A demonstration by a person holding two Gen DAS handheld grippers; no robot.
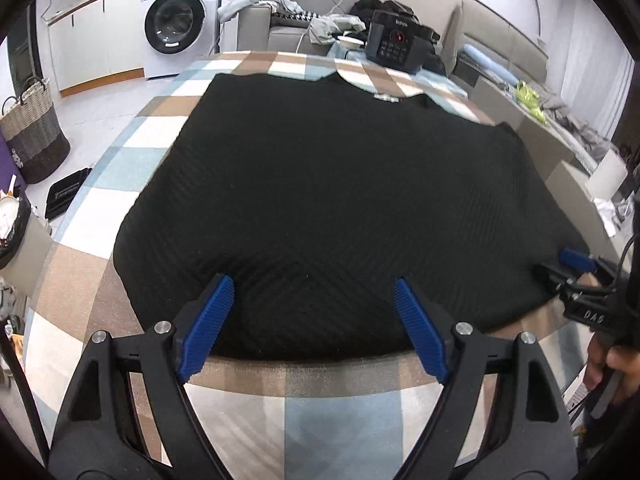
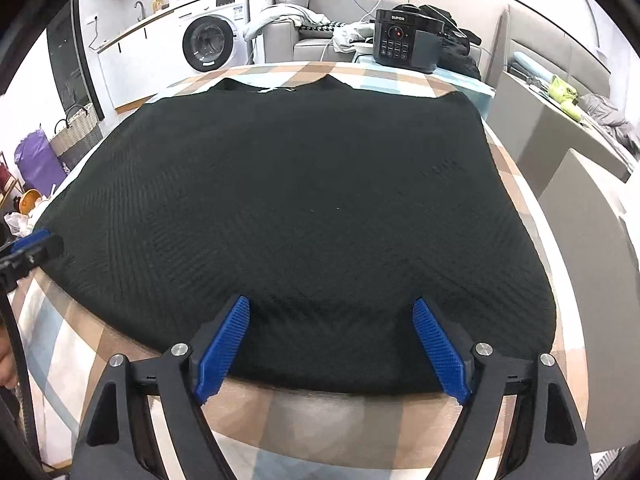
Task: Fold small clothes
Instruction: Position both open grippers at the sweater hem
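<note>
**Black top spread flat, both tongs released over its near hem**

On the checked tablecloth (image 1: 132, 168) a black knit garment (image 1: 328, 208) lies spread flat, its neckline toward the far edge and its hem toward the cameras. Both views show it covering most of the table.

From the left wrist view, the left gripper (image 1: 314, 282) stands with its blue pads wide apart above the near hem; nothing is between them and neither pad presses on the cloth. This view alone shows the right gripper from the side, at the right edge of the frame, with one blue pad lying at the garment's near right corner and a hand (image 1: 612, 364) below it on the handle. It also takes in a flat black tray (image 1: 66, 196) on the floor.

From the right wrist view, the right gripper (image 2: 332, 304) is likewise released, pads spread over the hem and gripping nothing. Only here do the garment's right side and the bare tablecloth beyond it show fully, and the left gripper appears as a blue tip at the garment's left corner. A purple bag (image 2: 34, 164) beside the woven basket (image 2: 76, 132) shows in this view.

Both views share the black cooker (image 2: 406, 40) at the table's far end and the washing machine (image 1: 180, 24) behind.
</note>
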